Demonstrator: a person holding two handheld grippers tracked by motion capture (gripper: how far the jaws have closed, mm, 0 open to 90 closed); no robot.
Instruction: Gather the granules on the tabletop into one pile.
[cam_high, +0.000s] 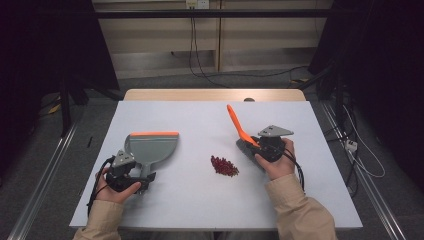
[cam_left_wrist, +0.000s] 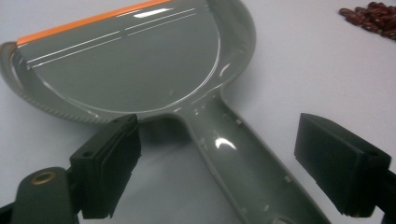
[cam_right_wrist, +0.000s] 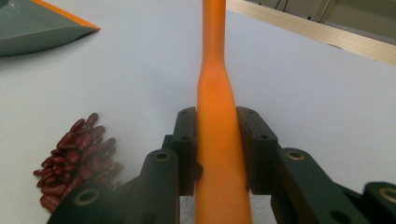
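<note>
**Brush gripped, dustpan handle not yet clamped**

The right gripper (cam_right_wrist: 215, 154) had its jaws closed on the orange handle of the brush (cam_high: 238, 126), which ran up between them and away from the camera. The bristle end could not be made out clearly; in the high view it sat low by the right hand. The beans (cam_right_wrist: 77, 156), a small heap of dark red ones, lay on the table (cam_high: 200, 200) just to the left of those jaws, near but not touching them.

The left gripper (cam_left_wrist: 217, 170) held its jaws wide apart, one on each side of the grey handle of the dustpan (cam_left_wrist: 126, 70). The handle ran between them without either pad touching it. The pan lay flat ahead of the jaws, its orange lip at the far edge. The beans showed well off to the upper right of those jaws.

By my reading, the step in hand was taking up the tools before sweeping. The next move likely called for the left jaws to close squarely on the handle, then for the pan to be turned so its lip faced the heap, with the brush coming in behind the beans.
</note>
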